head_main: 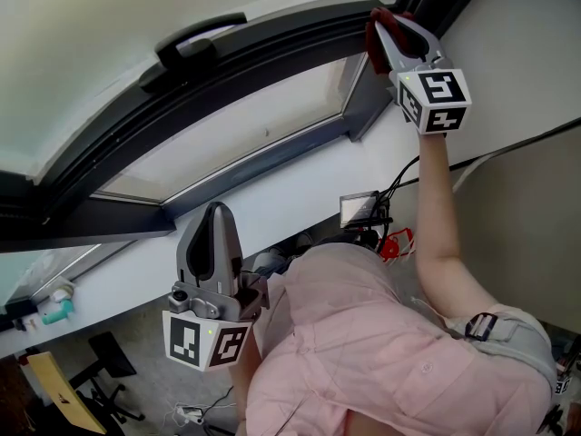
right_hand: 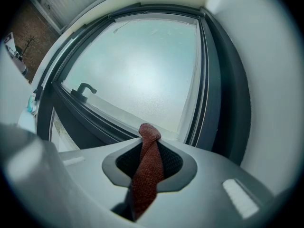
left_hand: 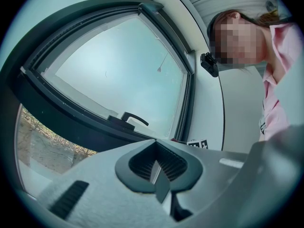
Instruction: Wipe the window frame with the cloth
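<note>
**Operator:** Where was the cloth when this was taken?

**Desk:** High at the window's top right corner. Your right tongs [head_main: 392, 36] were clamped on the rust-red cloth [head_main: 373, 44]. Its bunched end poked out past the jaws, right at the dark window frame [head_main: 300, 48] where the frame turns the corner. No view settled whether the cloth pressed the frame or only hovered just beside it.

**Operator:** And my other hand?

**Desk:** Your left tongs [head_main: 216, 216] hung low, below the window and well apart from the work. The jaws were closed together on nothing.

**Operator:** How did the cloth look likely to handle?

**Desk:** Light, soft and limp, by its look. The right gripper view showed a coarse knit, twisted into a rope where the jaws pinched it. It seemed unlikely to slip from that clamp, and nothing about it looked fragile. But only a small knob stood proud of the jaws, so you had little wiping face. The hard jaws looked liable to scrape the frame before the fabric did.

**Operator:** Where would you have taken hold?

**Desk:** Farther back from the end, probably, leaving more cloth loose ahead of the jaws to fold over the frame's ridges. The window handle [head_main: 200, 33] sat well to the left along the same frame.
</note>
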{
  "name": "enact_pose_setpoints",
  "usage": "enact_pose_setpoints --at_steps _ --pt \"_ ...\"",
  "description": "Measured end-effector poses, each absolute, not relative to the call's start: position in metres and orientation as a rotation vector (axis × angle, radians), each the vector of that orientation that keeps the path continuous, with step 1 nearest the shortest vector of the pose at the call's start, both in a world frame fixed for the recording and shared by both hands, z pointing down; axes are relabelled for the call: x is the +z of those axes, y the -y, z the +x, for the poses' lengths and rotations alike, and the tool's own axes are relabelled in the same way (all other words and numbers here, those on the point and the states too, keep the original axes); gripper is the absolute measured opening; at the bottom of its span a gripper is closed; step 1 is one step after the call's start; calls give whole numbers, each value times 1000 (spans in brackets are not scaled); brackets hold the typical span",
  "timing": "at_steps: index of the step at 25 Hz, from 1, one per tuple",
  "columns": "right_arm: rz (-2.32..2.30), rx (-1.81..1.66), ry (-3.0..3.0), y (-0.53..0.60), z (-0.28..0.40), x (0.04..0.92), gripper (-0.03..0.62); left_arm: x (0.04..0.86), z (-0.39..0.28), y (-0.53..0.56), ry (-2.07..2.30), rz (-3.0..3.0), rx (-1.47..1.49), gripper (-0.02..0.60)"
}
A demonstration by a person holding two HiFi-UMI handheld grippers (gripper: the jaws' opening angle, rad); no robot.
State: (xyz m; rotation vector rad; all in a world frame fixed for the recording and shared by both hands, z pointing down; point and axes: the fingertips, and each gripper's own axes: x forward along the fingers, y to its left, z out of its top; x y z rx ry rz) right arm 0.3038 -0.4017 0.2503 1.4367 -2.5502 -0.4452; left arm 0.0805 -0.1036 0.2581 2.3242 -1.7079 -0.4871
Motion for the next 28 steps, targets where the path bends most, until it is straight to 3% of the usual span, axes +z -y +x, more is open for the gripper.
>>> enact_pose_setpoints --at_steps 6,11,18,28 --pt "1461 -447 2528 402 304 251 69 259 77 102 1714 2316 -486 -5" --pt "1481 -250 2671 385 298 238 71 259 74 100 1719 2310 -488 -5" --pt "1113 -118 3023 280 241 204 69 262 71 102 1713 2306 -484 -5" --pt "725 87 3003 179 206 252 66 265 57 93 1745 2280 -489 -5"
